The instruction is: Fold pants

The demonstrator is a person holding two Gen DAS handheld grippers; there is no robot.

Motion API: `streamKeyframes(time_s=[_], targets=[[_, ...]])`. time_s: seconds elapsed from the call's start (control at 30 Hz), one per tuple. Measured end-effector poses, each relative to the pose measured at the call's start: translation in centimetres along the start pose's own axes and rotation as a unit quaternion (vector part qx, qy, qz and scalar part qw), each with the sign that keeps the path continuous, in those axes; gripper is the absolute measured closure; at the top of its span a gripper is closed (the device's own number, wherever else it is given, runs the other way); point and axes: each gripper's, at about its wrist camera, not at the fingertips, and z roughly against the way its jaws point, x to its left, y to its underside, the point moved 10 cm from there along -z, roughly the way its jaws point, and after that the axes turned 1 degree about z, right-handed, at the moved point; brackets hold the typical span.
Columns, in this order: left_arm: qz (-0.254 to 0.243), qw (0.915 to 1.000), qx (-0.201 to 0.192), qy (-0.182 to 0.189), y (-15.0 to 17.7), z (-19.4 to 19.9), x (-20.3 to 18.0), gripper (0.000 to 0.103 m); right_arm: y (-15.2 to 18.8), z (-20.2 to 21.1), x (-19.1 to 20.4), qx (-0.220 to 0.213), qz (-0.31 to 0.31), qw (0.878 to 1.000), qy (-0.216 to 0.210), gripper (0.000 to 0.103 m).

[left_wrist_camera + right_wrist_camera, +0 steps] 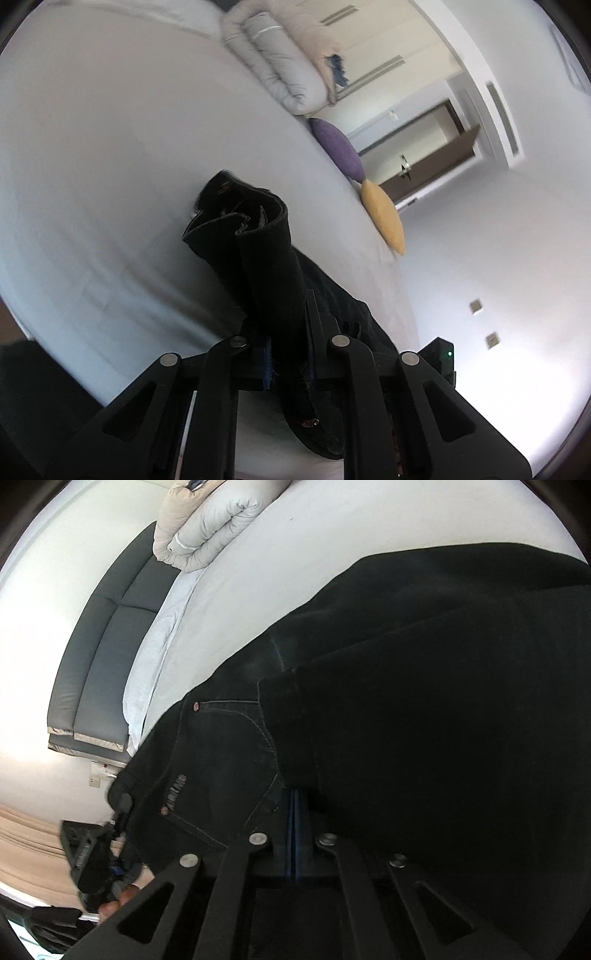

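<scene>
Pants seemingly hide bed beside duvet.

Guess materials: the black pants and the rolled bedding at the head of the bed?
Pants: likely black denim, matte; contrast stitching and copper-coloured rivets at the pocket. Rolled bedding: looks like a padded quilt in smooth pale fabric, puffy with stitched channels; fibre can't be told.

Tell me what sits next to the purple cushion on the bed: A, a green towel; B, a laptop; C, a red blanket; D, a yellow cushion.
D: in the left wrist view a yellow cushion lies just past the purple cushion along the bed edge.
</scene>
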Motion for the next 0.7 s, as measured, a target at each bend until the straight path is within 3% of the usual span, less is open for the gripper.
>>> streamKeyframes(time_s=[0.13,0.2,0.23,0.27,0.33,0.37,0.4,0.43,0.5,0.53,0.63,0.7], targets=[[-0.067,0.9977,0.000,-0.006,-0.3,-0.9,-4.1,0.092,0.3,0.2,-0.6,-0.008,0.001,1.000,-0.011,0.103],[-0.101,0.9949,0.002,-0.008,-0.4,-1.6,-6.5,0.092,0.4,0.9,-0.8,-0.010,-0.019,0.999,-0.046,0.103],[-0.123,0.9923,0.003,-0.008,-0.2,-2.0,-7.9,0.092,0.4,1.3,-0.9,-0.007,-0.037,0.997,-0.068,0.098],[-0.145,0.9895,0.004,-0.008,0.0,-2.3,-9.2,0.092,0.5,2.0,-1.0,-0.005,-0.053,0.995,-0.089,0.092],[-0.198,0.9801,0.011,-0.008,1.2,-3.2,-12.3,0.092,0.4,4.5,-1.2,-0.026,-0.074,0.986,-0.148,0.055],[-0.225,0.9742,0.016,-0.008,2.1,-3.8,-13.9,0.092,0.2,5.8,-1.5,-0.041,-0.078,0.983,-0.163,0.046],[-0.254,0.9667,0.026,-0.008,3.3,-4.7,-15.4,0.092,-0.1,7.0,-1.9,-0.055,-0.083,0.980,-0.172,0.035],[-0.297,0.9537,0.045,-0.010,5.5,-5.9,-17.3,0.092,-0.4,8.8,-2.7,-0.076,-0.092,0.976,-0.185,0.031],[-0.354,0.9323,0.071,-0.015,8.8,-7.7,-19.3,0.092,-0.8,11.4,-4.2,-0.101,-0.105,0.968,-0.206,0.028],[-0.392,0.9155,0.088,-0.021,11.0,-8.9,-20.2,0.092,-0.9,12.4,-4.9,-0.110,-0.107,0.965,-0.211,0.025],[-0.465,0.8761,0.123,-0.032,16.6,-11.3,-21.3,0.092,-0.3,14.3,-7.0,-0.122,-0.114,0.964,-0.207,0.018],[-0.493,0.8577,0.140,-0.036,19.0,-12.5,-21.5,0.092,0.3,14.4,-7.9,-0.117,-0.120,0.964,-0.209,0.016]])
